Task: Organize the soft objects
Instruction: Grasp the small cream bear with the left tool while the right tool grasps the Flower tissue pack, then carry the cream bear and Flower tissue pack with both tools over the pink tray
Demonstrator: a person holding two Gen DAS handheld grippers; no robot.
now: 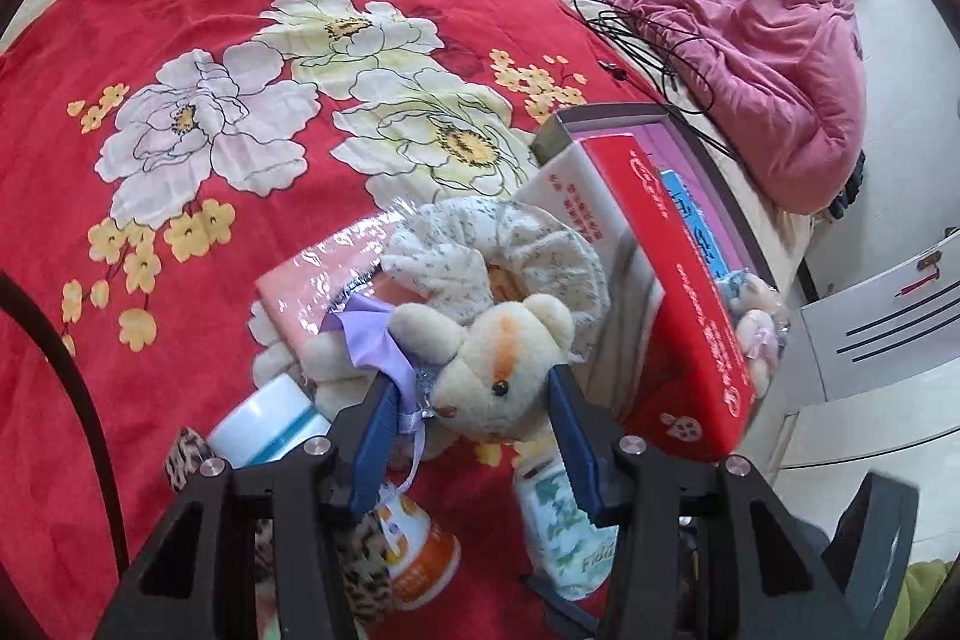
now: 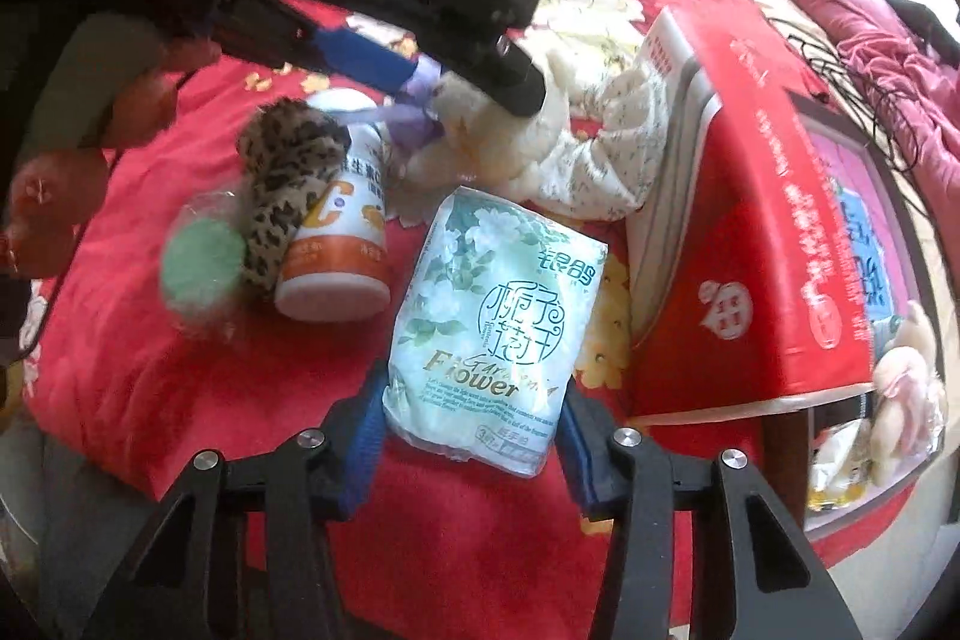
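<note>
A cream teddy bear with a purple ribbon lies on the red floral bedspread. My left gripper is open with a blue finger on each side of the bear's head. A pale green tissue pack lies flat on the bedspread. My right gripper is open around its near end. A white floral cloth lies behind the bear. A leopard-print soft item and a green round puff lie to the left. In the right wrist view the left gripper is over the bear.
A red box lid leans on an open box holding another plush. An orange-and-white vitamin bottle, a white jar and a pink wrapped packet lie nearby. A pink quilt and black cables are beyond.
</note>
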